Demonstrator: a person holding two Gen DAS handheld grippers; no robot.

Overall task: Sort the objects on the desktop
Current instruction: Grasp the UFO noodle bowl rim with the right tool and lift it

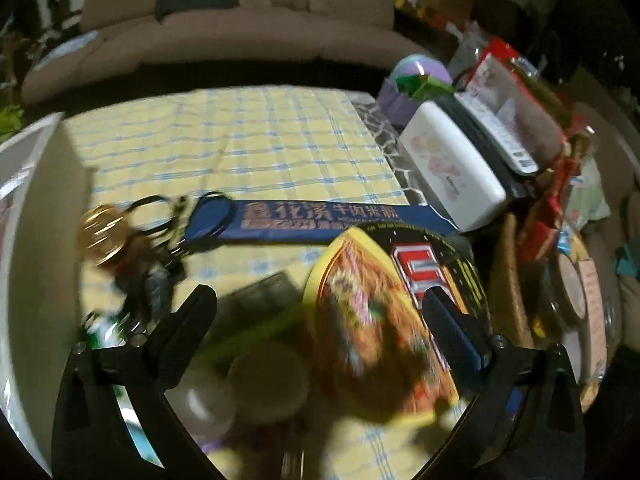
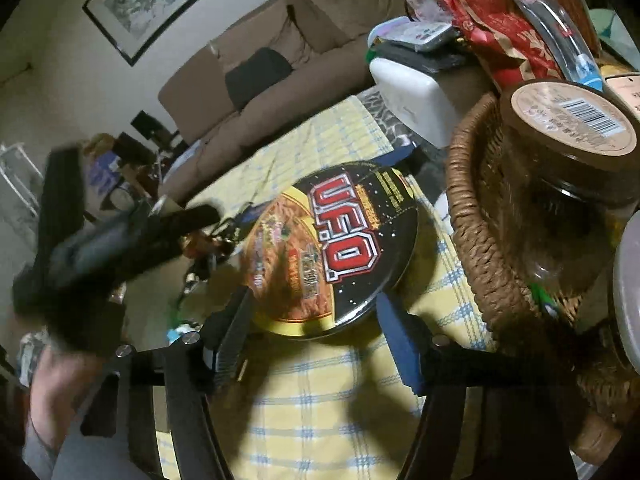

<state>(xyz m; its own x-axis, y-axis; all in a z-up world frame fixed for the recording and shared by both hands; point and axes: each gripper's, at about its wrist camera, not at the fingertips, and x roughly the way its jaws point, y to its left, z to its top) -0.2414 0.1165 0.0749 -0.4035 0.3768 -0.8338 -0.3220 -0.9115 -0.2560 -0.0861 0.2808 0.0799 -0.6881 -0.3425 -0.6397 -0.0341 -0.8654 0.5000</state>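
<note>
Just one noodle bowl [image 2: 332, 248] — two grippers.

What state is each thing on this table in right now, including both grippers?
Left gripper: open, holding nothing.
Right gripper: open, over the bowl's near edge.
UFO noodle bowl: sealed, tilted.
Brown-lidded jar: closed, in the wicker basket.
Blue lanyard: lying flat.
White case: closed.
</note>
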